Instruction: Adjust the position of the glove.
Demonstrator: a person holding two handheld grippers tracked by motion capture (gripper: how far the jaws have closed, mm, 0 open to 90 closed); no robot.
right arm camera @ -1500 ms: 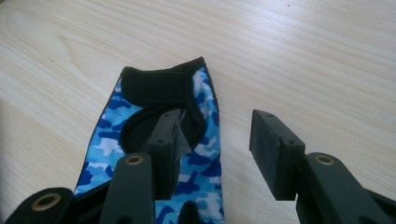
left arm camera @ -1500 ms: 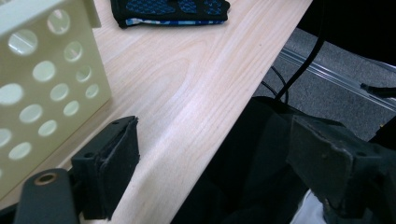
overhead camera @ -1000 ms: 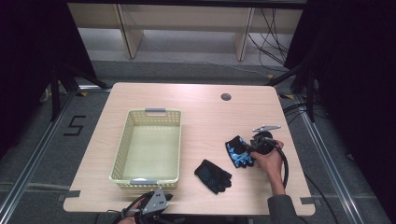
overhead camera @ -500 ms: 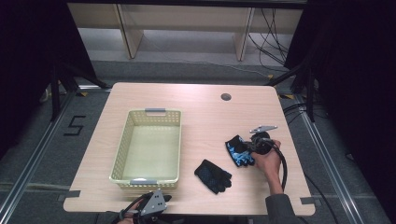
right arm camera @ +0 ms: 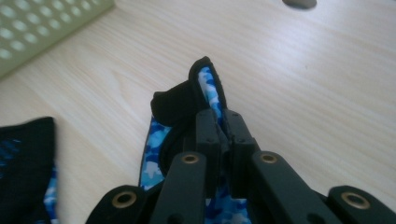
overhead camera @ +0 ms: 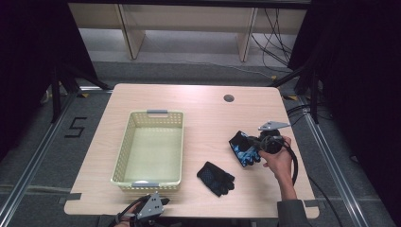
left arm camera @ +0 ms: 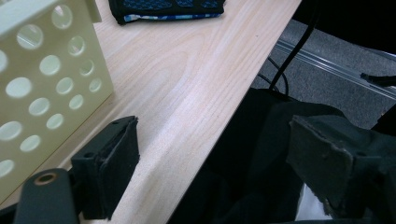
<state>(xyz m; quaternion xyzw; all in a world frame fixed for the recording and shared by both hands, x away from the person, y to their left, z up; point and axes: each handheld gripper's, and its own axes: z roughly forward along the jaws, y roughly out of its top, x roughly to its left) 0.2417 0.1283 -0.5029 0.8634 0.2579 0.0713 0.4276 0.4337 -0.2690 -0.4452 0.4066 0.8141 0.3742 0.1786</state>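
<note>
1. High view: right of the basket (overhead camera: 124, 150), the right gripper (overhead camera: 254, 143) has just closed its fingers and pinches the blue glove (overhead camera: 242, 149).
2. Left gripper view: beside the basket, the left gripper (left arm camera: 212, 161) fingers are spread, empty.
3. Right gripper view: fingers (right arm camera: 207, 135) clamp the glove's cuff, with the basket far off.

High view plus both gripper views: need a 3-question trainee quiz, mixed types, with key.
1. True or false: the right gripper has its fingers shut on the blue camouflage glove.
2. Where does the black glove lie? A) inside the basket B) on the table between the basket and the right gripper C) on the floor
3. Fill in: the left gripper, at the table's near edge, has its fingers ____.

Key: 1 true; 2 B; 3 open, with nothing between them.
</note>
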